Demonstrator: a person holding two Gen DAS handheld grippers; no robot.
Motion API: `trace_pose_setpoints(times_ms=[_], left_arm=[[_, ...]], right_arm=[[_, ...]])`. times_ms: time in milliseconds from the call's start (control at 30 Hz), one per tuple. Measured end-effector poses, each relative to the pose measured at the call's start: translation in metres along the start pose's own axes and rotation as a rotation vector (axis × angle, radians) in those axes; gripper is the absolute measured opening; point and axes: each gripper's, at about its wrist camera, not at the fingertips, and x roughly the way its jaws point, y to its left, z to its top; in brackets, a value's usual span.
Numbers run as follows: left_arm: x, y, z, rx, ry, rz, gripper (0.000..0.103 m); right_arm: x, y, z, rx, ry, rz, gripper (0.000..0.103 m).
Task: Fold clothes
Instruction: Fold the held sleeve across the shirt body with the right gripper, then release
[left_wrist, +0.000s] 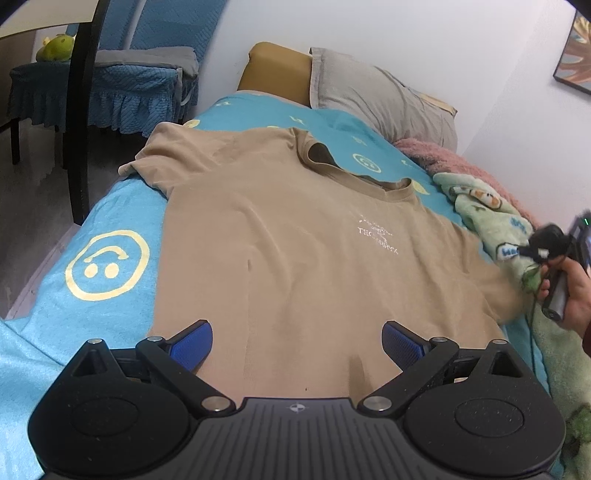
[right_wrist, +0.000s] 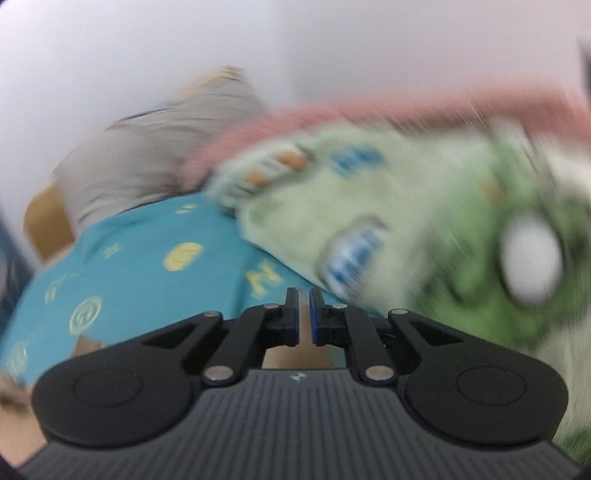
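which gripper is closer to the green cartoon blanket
Right. The right gripper hangs at the green blanket edge; the left gripper sits open over the tan t-shirt hem.

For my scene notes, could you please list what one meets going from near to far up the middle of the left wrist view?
Left gripper with fingers apart → tan T-shirt → blue smiley bedsheet → grey pillow → white wall.

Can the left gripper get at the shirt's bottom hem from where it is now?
Probably yes: the left gripper is open right over the shirt hem, nothing in between.
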Motion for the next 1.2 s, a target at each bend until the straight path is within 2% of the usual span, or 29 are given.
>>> trace_pose_setpoints(times_ms=[33, 67, 100, 133, 267, 367, 467, 500, 600, 633, 667, 700, 767, 933, 1100, 1200], left_arm=[[0.0, 0.0, 0.0, 0.001, 0.0, 0.001, 0.1], [0.0, 0.0, 0.0, 0.002, -0.002, 0.0, 0.1], [-0.001, 0.0, 0.0, 0.001, -0.004, -0.001, 0.1], [-0.002, 0.0, 0.0, 0.001, -0.006, -0.003, 0.1], [-0.009, 0.0, 0.0, 0.001, -0.018, -0.005, 0.1], [-0.014, 0.0, 0.001, 0.0, -0.026, 0.001, 0.1], [-0.018, 0.0, 0.002, 0.003, -0.032, 0.016, 0.1], [-0.019, 0.0, 0.002, 0.005, -0.033, 0.022, 0.1], [-0.018, 0.0, 0.002, 0.014, -0.035, 0.037, 0.1], [-0.017, 0.0, 0.003, 0.018, -0.036, 0.04, 0.1], [-0.016, 0.0, 0.003, 0.022, -0.036, 0.045, 0.1], [-0.015, 0.0, 0.003, 0.026, -0.034, 0.049, 0.1], [-0.013, 0.0, 0.003, 0.028, -0.026, 0.052, 0.099], [-0.008, -0.002, 0.001, 0.054, -0.021, 0.057, 0.099], [-0.007, -0.001, 0.0, 0.075, -0.039, 0.081, 0.099], [-0.014, -0.004, 0.0, 0.102, -0.071, 0.104, 0.099]], right_arm=[[0.001, -0.013, -0.005, 0.058, 0.029, 0.019, 0.024], [0.002, -0.025, -0.01, 0.116, 0.058, 0.039, 0.059], [-0.003, -0.03, -0.017, 0.141, 0.074, 0.061, 0.089], [-0.009, -0.031, -0.025, 0.153, 0.083, 0.083, 0.093], [-0.043, -0.032, -0.06, 0.194, 0.148, 0.2, 0.091], [-0.07, -0.042, -0.091, 0.296, 0.186, 0.21, 0.09], [-0.069, -0.057, -0.114, 0.404, 0.279, 0.175, 0.088], [-0.068, -0.06, -0.118, 0.414, 0.282, 0.181, 0.08], [-0.059, -0.058, -0.117, 0.378, 0.225, 0.228, 0.075], [-0.053, -0.056, -0.116, 0.368, 0.213, 0.233, 0.071], [-0.048, -0.054, -0.116, 0.347, 0.206, 0.219, 0.055], [-0.042, -0.052, -0.115, 0.321, 0.201, 0.2, 0.034], [-0.036, -0.051, -0.114, 0.293, 0.195, 0.154, 0.007], [-0.063, -0.05, -0.101, 0.12, 0.032, 0.098, 0.006], [-0.065, -0.054, -0.094, 0.037, 0.043, 0.041, 0.009], [-0.077, -0.042, -0.088, -0.022, 0.067, 0.017, 0.01]])
